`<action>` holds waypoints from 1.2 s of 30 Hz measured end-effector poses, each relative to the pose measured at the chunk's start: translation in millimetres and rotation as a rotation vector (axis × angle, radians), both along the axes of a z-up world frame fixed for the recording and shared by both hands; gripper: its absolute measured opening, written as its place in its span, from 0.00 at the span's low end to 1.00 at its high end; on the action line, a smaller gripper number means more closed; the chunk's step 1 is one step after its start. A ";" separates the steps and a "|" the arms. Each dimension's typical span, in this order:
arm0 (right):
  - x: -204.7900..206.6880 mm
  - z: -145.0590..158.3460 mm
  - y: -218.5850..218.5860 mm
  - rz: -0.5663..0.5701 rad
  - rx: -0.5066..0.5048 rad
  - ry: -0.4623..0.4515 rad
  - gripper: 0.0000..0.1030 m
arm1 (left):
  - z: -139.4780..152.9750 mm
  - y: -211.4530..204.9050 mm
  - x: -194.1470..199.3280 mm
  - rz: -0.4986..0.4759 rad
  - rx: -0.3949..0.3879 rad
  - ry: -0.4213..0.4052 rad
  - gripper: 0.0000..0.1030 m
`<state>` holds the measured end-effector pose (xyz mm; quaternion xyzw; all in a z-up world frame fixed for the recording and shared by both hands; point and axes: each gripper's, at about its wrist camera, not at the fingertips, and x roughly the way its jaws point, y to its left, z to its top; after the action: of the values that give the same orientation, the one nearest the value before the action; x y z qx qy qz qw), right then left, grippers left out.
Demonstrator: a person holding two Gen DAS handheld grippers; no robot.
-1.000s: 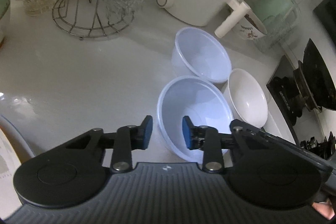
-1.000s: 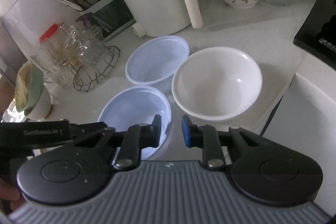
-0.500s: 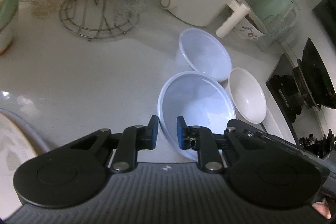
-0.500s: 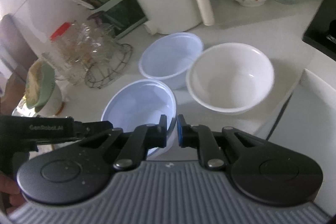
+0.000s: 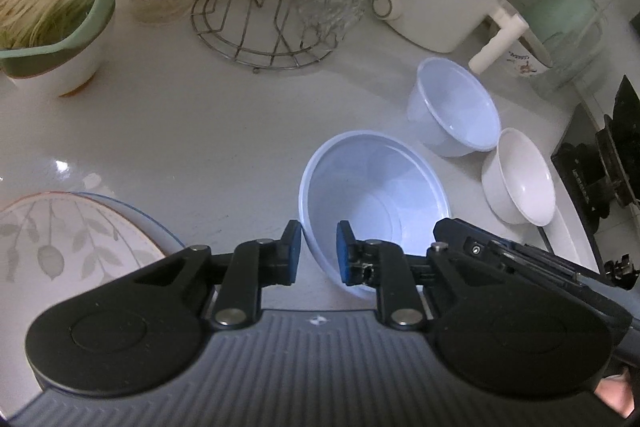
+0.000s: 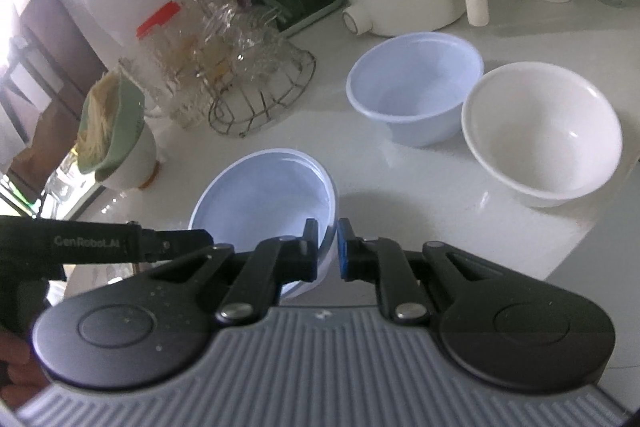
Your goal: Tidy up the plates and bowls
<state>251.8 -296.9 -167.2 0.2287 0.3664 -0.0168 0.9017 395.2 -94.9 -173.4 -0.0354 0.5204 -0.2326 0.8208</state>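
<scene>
Left to right on the table (image 5: 200, 131): patterned plate (image 5: 60, 239) at the near-left edge, then the pale blue plastic bowl (image 5: 372, 187) held between both tools, then a second blue bowl (image 5: 456, 115) and a white bowl (image 5: 520, 179) further right, those two touching or nearly so.

Left hand-held gripper (image 5: 316, 253): jaws narrowed onto the near-left rim of the held bowl, one pad outside the wall, one inside; looks like a rim pinch.

Right hand-held gripper (image 6: 327, 251): nearly closed, pinching the same bowl's (image 6: 264, 195) right rim wall, pads either side.

Key relation: the held bowl sits directly ahead of both tools, tilted, apparently lifted off the table. The second blue bowl (image 6: 416, 87) lies ahead and to the right, well apart, nearer the right hand. The likely nesting move therefore goes rightward. The plate lies opposite, nearer the left hand.
</scene>
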 end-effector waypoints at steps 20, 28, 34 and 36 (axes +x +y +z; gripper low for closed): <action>-7.9 39.3 7.6 0.011 -0.059 -0.032 0.47 | 46.2 20.6 -8.4 0.035 0.005 -0.066 0.43; -27.7 83.8 15.3 0.016 -0.087 -0.106 0.47 | 91.2 20.2 -26.2 -0.011 -0.041 -0.130 0.43; -45.4 113.1 20.0 0.004 -0.109 -0.152 0.47 | 122.3 27.5 -45.1 -0.033 -0.061 -0.187 0.43; -52.2 121.3 21.5 0.000 -0.114 -0.165 0.47 | 132.3 30.5 -51.8 -0.033 -0.053 -0.217 0.43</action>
<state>199.6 -275.4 -45.8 0.1778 0.2892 -0.0185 0.9404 343.4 -64.4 -41.1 -0.0231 0.4227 -0.2620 0.8673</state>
